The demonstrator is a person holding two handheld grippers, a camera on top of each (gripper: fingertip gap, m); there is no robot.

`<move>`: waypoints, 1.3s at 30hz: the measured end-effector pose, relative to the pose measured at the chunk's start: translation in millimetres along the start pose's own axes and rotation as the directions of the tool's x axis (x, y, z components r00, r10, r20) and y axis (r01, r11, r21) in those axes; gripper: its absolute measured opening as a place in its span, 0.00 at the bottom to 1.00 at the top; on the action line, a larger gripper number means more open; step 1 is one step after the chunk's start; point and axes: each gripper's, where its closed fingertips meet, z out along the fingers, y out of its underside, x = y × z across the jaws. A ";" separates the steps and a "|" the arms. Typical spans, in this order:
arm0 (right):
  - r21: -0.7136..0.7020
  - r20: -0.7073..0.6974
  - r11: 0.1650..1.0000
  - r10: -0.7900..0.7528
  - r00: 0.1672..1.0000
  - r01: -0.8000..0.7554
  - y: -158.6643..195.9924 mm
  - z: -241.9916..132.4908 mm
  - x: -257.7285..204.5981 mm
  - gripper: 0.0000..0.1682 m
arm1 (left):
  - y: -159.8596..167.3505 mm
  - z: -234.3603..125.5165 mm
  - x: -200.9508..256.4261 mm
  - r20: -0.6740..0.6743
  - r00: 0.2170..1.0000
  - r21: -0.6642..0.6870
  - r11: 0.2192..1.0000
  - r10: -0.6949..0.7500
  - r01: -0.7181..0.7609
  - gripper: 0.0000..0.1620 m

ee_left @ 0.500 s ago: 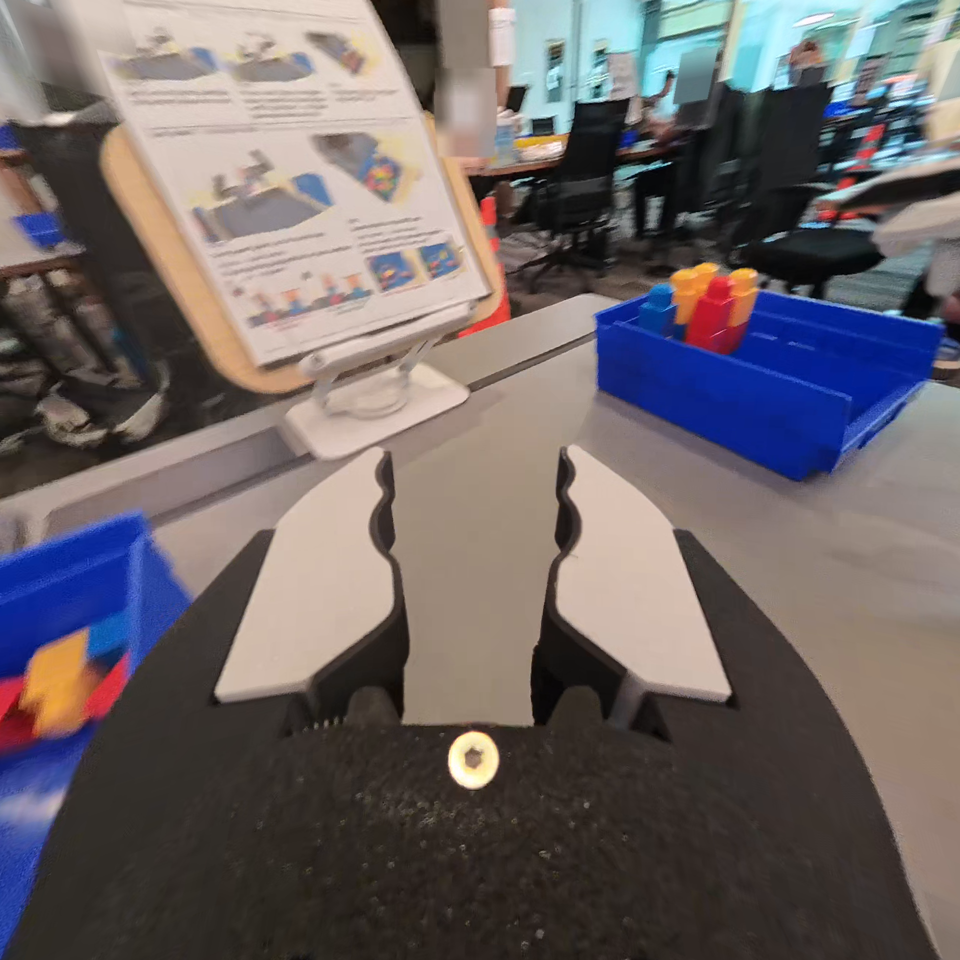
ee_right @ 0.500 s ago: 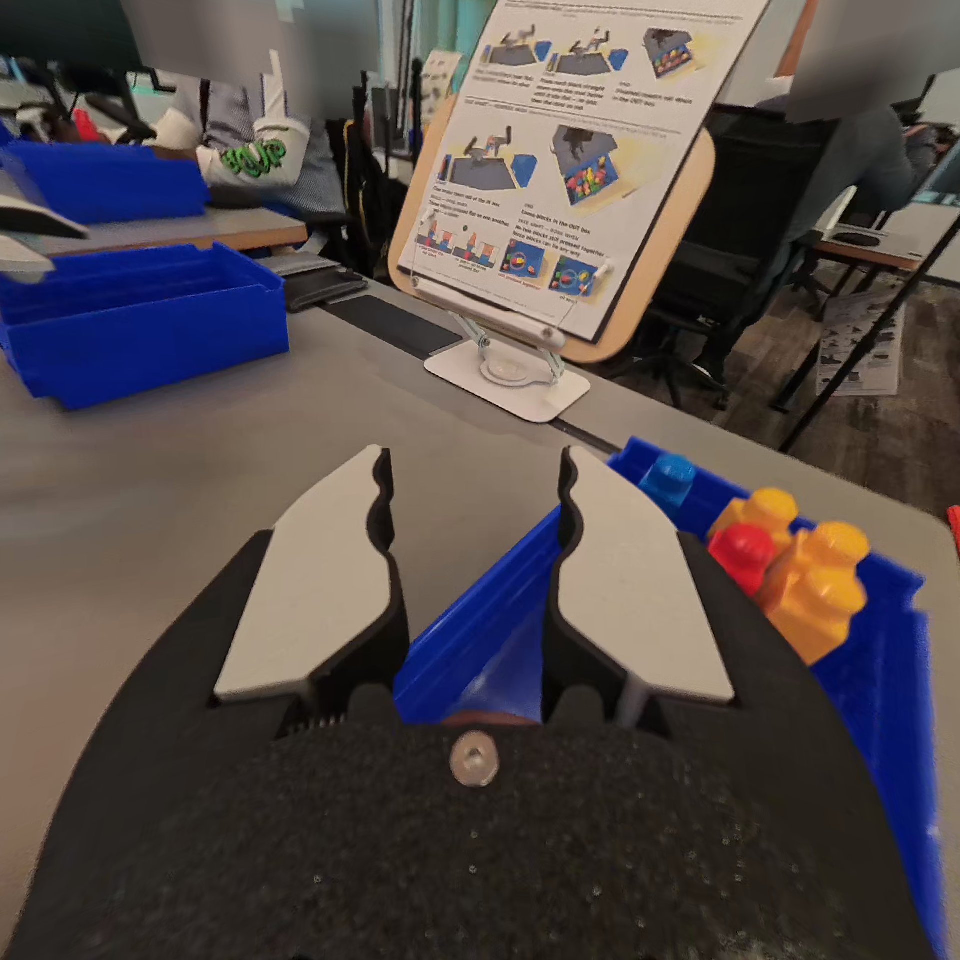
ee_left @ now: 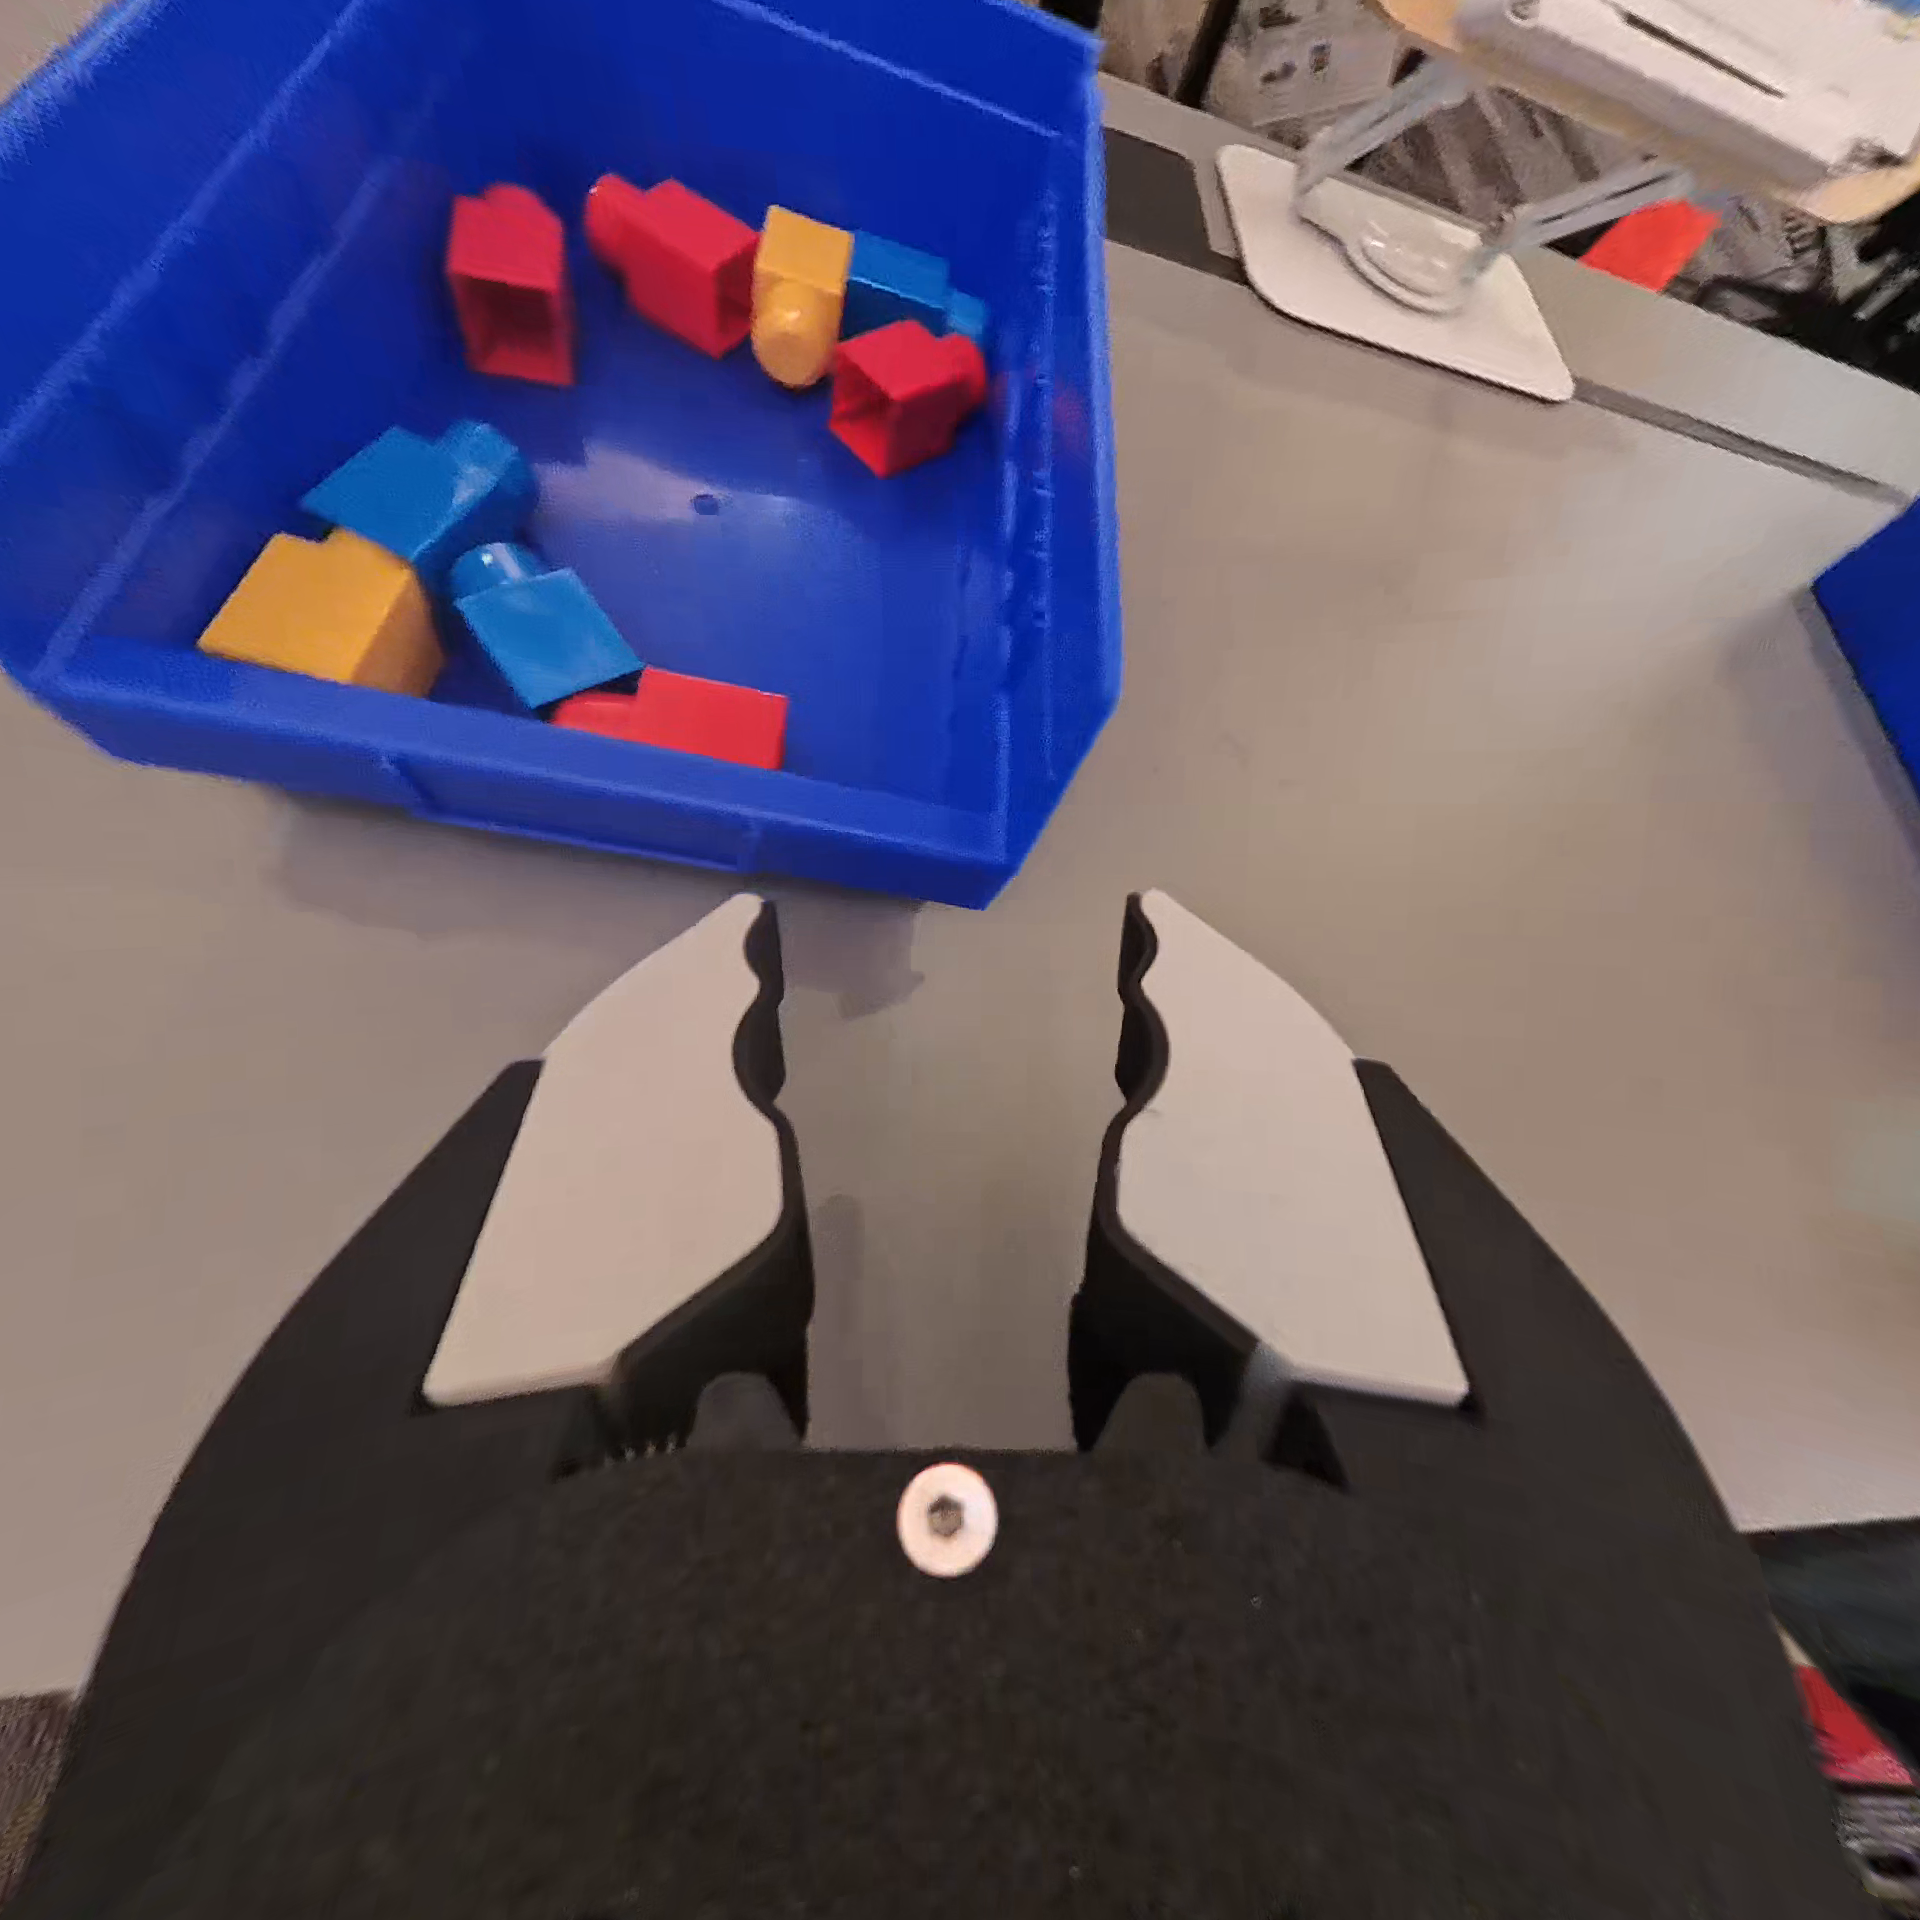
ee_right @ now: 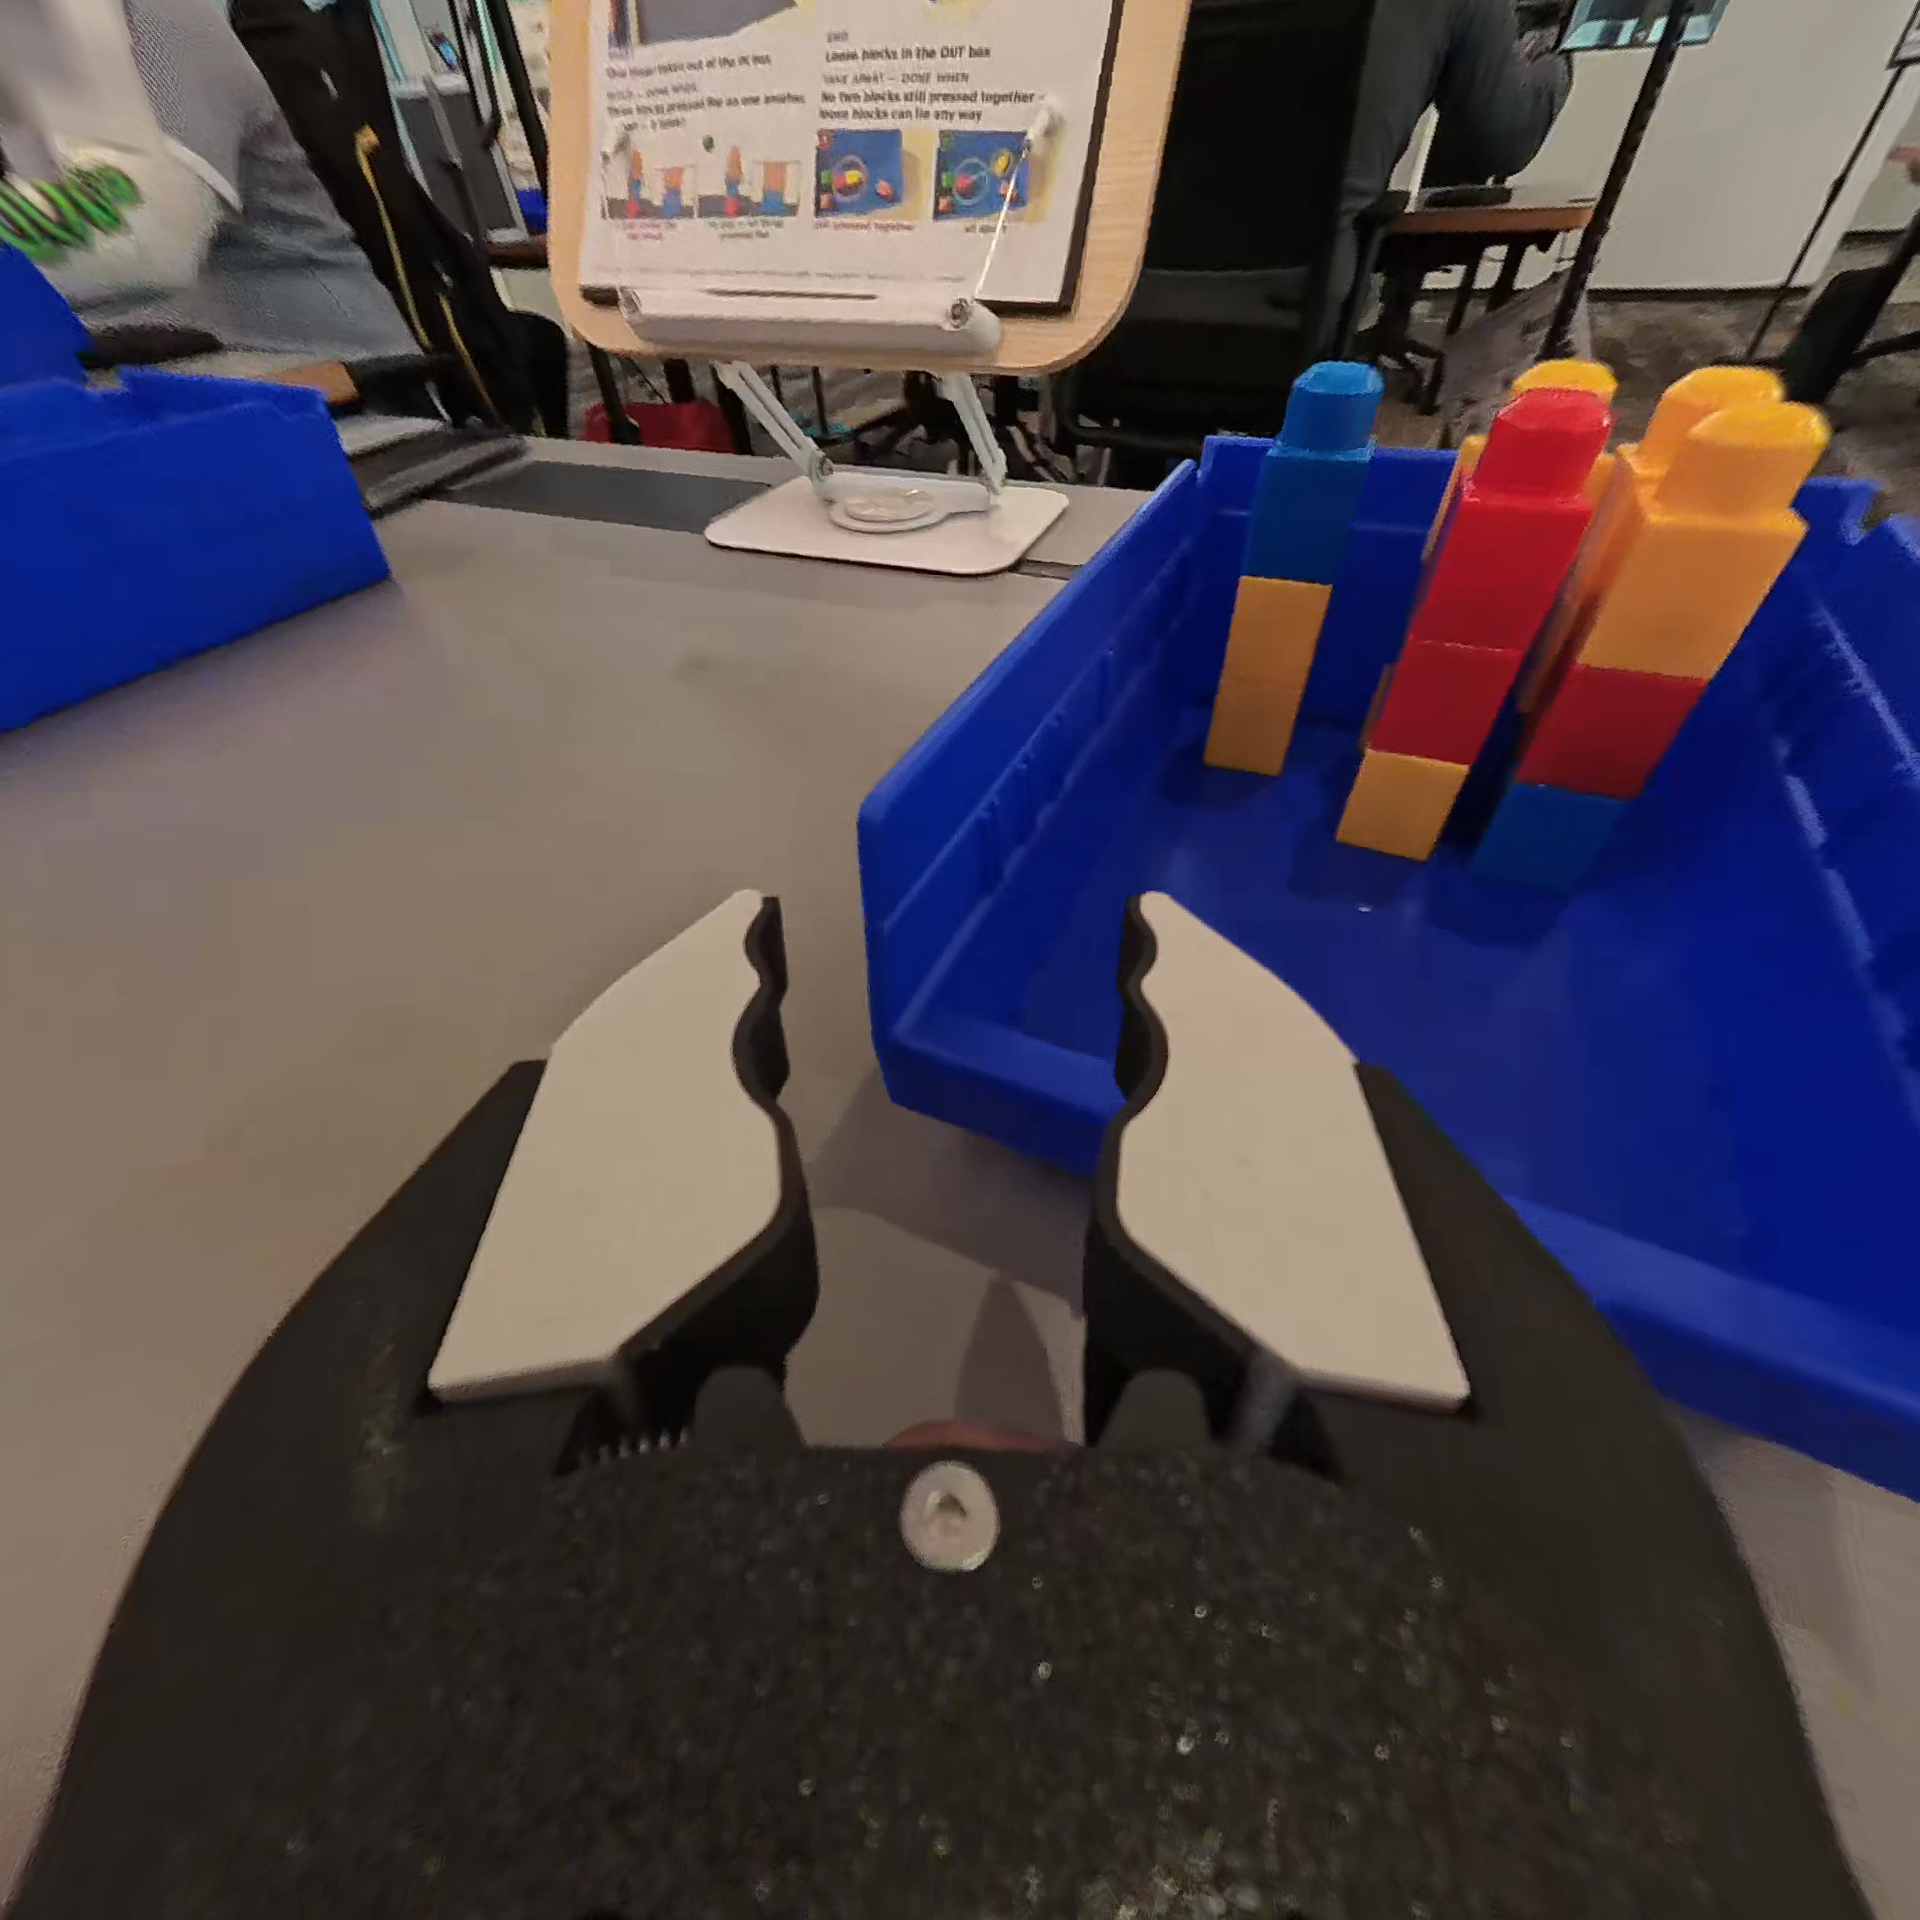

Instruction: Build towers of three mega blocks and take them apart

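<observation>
In the left wrist view a blue bin (ee_left: 1060, 582) holds several loose red, blue and orange mega blocks, among them a red one (ee_left: 509, 286) and an orange one (ee_left: 322, 613). My left gripper (ee_left: 948, 914) is open and empty, just in front of the bin's near wall. In the right wrist view another blue bin (ee_right: 997, 1081) holds upright towers: blue on orange (ee_right: 1294, 582), red on orange (ee_right: 1465, 644), orange, red and blue (ee_right: 1652, 665), and another behind them. My right gripper (ee_right: 948, 914) is open and empty at that bin's near left corner.
A wooden board with an instruction sheet stands on a white stand (ee_right: 894, 520) at the table's far edge; it also shows in the left wrist view (ee_left: 1392, 260). The left bin shows at the left of the right wrist view (ee_right: 177, 540). Chairs and people sit beyond the grey table (ee_right: 416, 831). The gap from one gripper's tips to the other's is roughly 55 cm.
The left gripper has swung left and tipped down, from facing the stand to looking into the bin of loose blocks. The right gripper has pulled back and up, showing the full towers.
</observation>
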 end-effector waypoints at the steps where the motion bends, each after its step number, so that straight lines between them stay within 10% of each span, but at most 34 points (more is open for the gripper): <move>1: -0.013 -0.018 0.999 -0.034 0.999 0.033 0.8 2.1 2.1 0.37 | -4.8 1.1 -6.2 0.030 0.999 -0.019 1.000 -0.015 0.016 0.38; 8: -0.031 0.020 0.996 -0.078 0.997 0.078 -4.4 15.1 -1.3 0.36 | -49.7 54.8 -55.9 0.115 0.992 -0.325 0.941 -0.056 0.091 0.19; 11: -0.055 0.047 0.994 -0.094 0.994 0.096 -4.8 19.3 -4.2 0.38 | -45.3 76.5 -79.9 0.176 0.981 -0.517 0.841 -0.077 0.159 0.38; 24: -0.112 0.041 0.974 -0.191 0.981 0.194 9.6 9.2 -0.5 0.38 | -8.9 106.4 -100.3 0.314 0.949 -0.743 0.625 0.008 0.240 0.29; 33: -0.119 0.107 0.972 -0.190 0.976 0.202 15.8 11.1 -12.8 0.36 | -37.8 99.0 -101.8 0.187 0.982 -0.677 0.723 -0.009 0.135 0.23; 39: -0.116 0.231 0.978 -0.146 0.962 0.176 9.0 28.4 -45.8 0.40 | -111.4 75.4 -27.8 -0.320 0.944 -0.298 0.954 -0.077 -0.023 0.22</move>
